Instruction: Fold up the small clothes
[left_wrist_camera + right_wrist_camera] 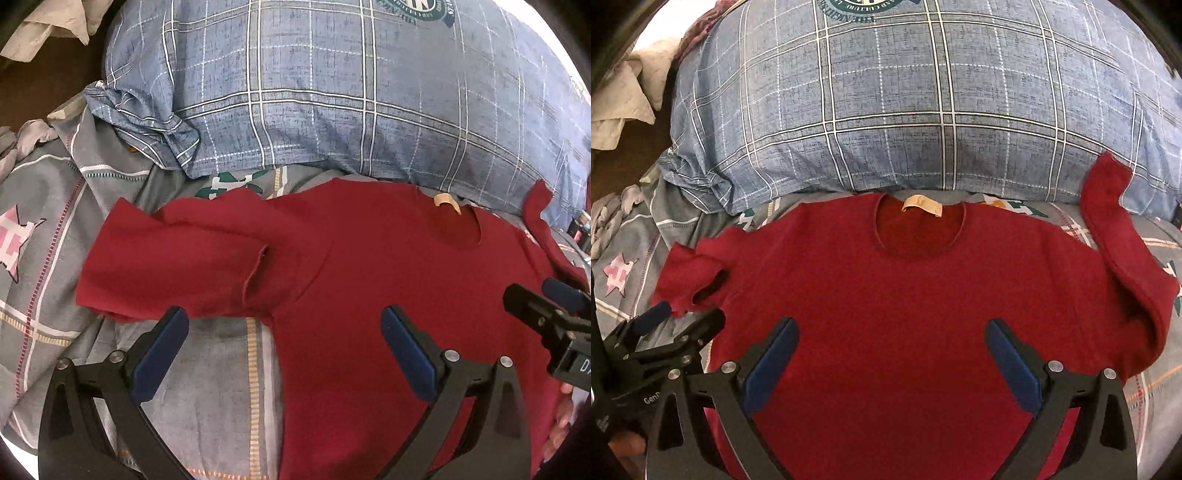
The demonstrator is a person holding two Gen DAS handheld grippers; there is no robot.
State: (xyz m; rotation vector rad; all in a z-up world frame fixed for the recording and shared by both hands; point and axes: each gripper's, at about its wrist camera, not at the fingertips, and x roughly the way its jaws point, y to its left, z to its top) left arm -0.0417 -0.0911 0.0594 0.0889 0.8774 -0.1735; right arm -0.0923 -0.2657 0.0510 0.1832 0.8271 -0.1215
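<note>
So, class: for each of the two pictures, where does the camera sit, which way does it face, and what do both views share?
Left wrist: on the left hand-held gripper, open, facing the red sweater and its left sleeve; the right hand-held gripper shows at the edge.
Right wrist: on the right hand-held gripper, open, centred over the sweater, facing the collar label; the left gripper shows lower left.
Shared: sweater, plaid pillow, bedsheet.

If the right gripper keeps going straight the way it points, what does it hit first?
Most likely the red shirt: the right gripper, jaws open, points over its chest toward the collar. Its height above the cloth is unclear.
</note>
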